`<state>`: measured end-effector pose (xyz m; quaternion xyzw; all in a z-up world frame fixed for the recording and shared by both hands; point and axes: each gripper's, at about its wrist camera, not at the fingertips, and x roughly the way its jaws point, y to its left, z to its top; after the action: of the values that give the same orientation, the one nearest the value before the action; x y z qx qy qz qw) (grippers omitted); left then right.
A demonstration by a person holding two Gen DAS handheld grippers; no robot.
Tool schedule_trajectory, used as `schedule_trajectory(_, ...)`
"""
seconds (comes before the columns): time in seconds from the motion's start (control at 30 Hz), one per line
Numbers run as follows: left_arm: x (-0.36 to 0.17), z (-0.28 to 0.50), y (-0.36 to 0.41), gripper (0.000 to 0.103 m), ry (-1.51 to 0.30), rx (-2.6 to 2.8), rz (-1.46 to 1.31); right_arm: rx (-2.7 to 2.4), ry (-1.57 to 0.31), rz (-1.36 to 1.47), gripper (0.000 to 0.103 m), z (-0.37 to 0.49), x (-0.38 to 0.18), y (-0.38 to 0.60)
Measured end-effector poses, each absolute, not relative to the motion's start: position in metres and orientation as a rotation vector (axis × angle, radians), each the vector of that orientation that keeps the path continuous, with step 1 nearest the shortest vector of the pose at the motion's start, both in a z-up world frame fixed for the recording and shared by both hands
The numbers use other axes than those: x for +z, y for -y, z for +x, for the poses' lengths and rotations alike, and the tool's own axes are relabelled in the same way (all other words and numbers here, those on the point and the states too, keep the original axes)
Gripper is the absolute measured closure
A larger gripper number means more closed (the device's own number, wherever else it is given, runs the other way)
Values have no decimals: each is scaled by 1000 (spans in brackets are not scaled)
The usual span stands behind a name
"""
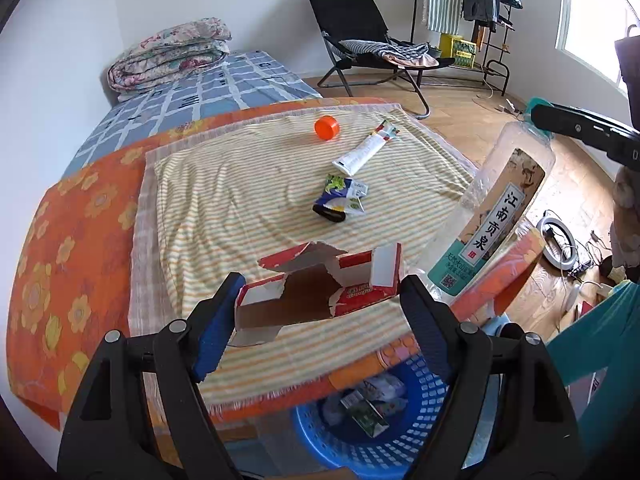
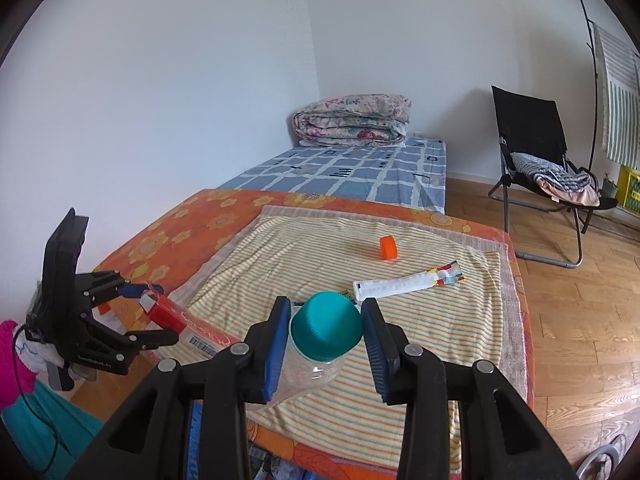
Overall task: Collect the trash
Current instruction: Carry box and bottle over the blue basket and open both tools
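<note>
The left claw [image 1: 320, 308] is clamped on a torn red carton [image 1: 316, 292], its blue pads pressing both ends, above the near edge of the bed [image 1: 80, 216]. The right claw [image 2: 326, 344] is clamped on a clear plastic bottle [image 2: 308, 372] with a teal cap [image 2: 326, 330], holding it at the neck.

In the left wrist view the bottle hangs at 3 o'clock from the carton. On the striped cloth [image 1: 240, 200], an orange cap [image 1: 327, 127] lies at 12 o'clock, a white tube [image 1: 366, 148] near 1 o'clock, and a crushed small carton [image 1: 340, 198] between them and the claw. A blue basket [image 1: 360, 432] with trash inside stands on the floor at 6 o'clock, under the bed edge.
</note>
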<state>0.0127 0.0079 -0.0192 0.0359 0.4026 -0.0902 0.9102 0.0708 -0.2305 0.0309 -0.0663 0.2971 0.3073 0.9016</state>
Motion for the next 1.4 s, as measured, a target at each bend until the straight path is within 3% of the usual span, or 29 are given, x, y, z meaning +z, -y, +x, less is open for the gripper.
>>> schedule_trajectory(0.57, -27, -59, 7, 22, -875, -192, 133, 723, -603, -305, 66, -12, 9, 222)
schedule_trajectory(1.4, -118, -58, 23, 21, -1111, -224, 176, 732, -860, -363, 66, -20, -87, 202)
